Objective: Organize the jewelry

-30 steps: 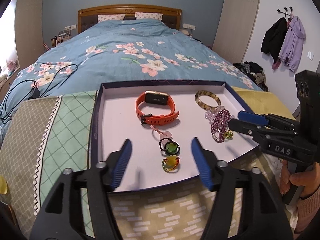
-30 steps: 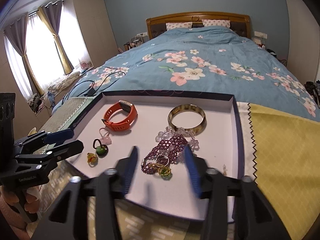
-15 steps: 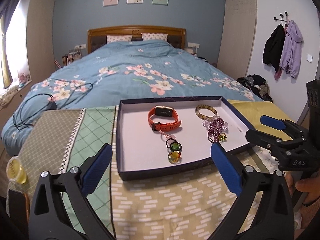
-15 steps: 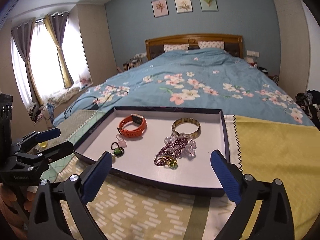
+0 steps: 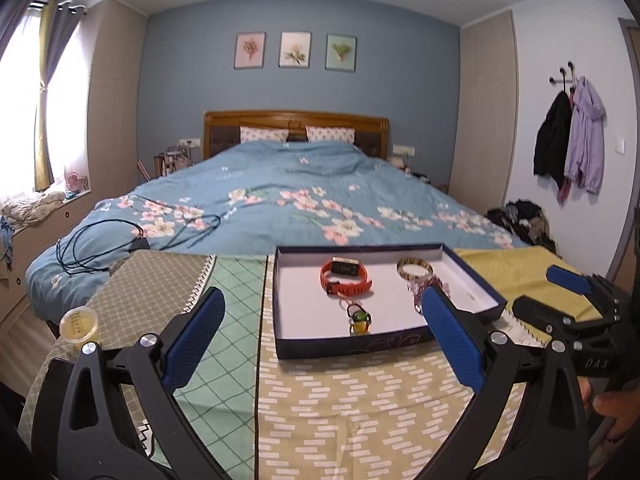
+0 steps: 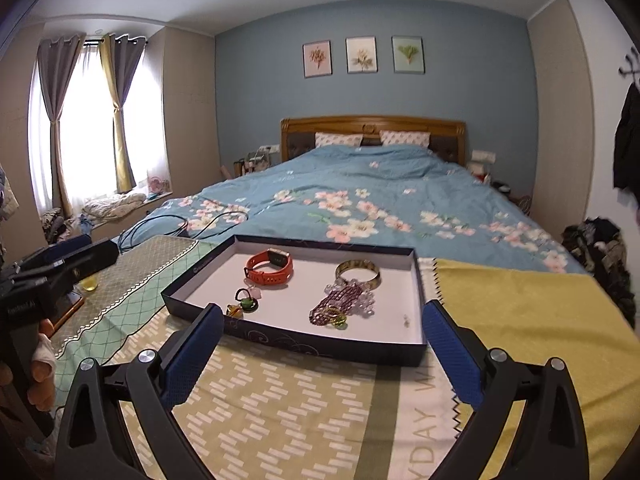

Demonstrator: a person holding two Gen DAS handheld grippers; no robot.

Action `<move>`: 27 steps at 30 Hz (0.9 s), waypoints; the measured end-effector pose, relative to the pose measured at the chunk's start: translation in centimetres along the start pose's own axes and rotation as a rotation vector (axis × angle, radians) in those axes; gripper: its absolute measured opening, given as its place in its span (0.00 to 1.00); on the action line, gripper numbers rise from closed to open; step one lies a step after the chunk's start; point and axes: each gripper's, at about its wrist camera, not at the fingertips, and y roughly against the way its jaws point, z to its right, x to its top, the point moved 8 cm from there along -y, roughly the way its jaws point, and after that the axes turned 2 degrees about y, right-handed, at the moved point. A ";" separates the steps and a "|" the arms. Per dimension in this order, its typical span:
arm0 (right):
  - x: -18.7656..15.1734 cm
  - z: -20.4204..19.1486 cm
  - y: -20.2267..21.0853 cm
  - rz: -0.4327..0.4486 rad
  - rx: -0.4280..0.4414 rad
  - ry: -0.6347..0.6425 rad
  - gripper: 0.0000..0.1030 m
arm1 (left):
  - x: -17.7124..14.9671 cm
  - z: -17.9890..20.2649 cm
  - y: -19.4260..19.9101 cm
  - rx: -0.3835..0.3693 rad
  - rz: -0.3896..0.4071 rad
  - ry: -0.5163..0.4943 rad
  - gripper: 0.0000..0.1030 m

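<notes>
A dark blue tray (image 5: 352, 347) (image 6: 320, 347) with a white floor lies on the patterned cloth. In it are an orange smartwatch (image 5: 345, 278) (image 6: 269, 268), a gold bangle (image 5: 415, 268) (image 6: 357, 271), purple and clear bead bracelets (image 6: 345, 300), and small green and yellow rings (image 5: 359, 321) (image 6: 242, 306). My left gripper (image 5: 320, 336) is open and empty, held back in front of the tray. My right gripper (image 6: 320, 344) is open and empty, also in front of the tray. Each gripper shows at the edge of the other's view.
A small yellow lidded jar (image 5: 79, 323) stands on the cloth at the left. Behind the tray is a bed with a blue floral quilt (image 5: 300, 192) and black cables (image 5: 120, 240). Coats (image 5: 572, 152) hang on the right wall.
Both grippers have opened wide and pulled back and up from the tray. The jewelry lies in the tray as before.
</notes>
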 end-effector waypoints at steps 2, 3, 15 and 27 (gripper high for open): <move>0.0 -0.3 0.5 0.013 -0.008 0.006 0.93 | 0.1 0.1 0.9 -0.002 0.018 0.013 0.94; 0.0 -0.4 0.7 0.018 -0.012 0.011 0.93 | 0.2 0.1 1.5 -0.006 0.027 0.016 0.94; 0.2 -0.6 3.3 0.067 -0.045 0.011 0.93 | 0.4 1.4 5.8 0.000 0.110 -0.005 0.94; 0.7 -0.4 5.6 0.127 -0.089 0.017 0.93 | 0.7 2.3 7.7 -0.005 0.136 -0.011 0.94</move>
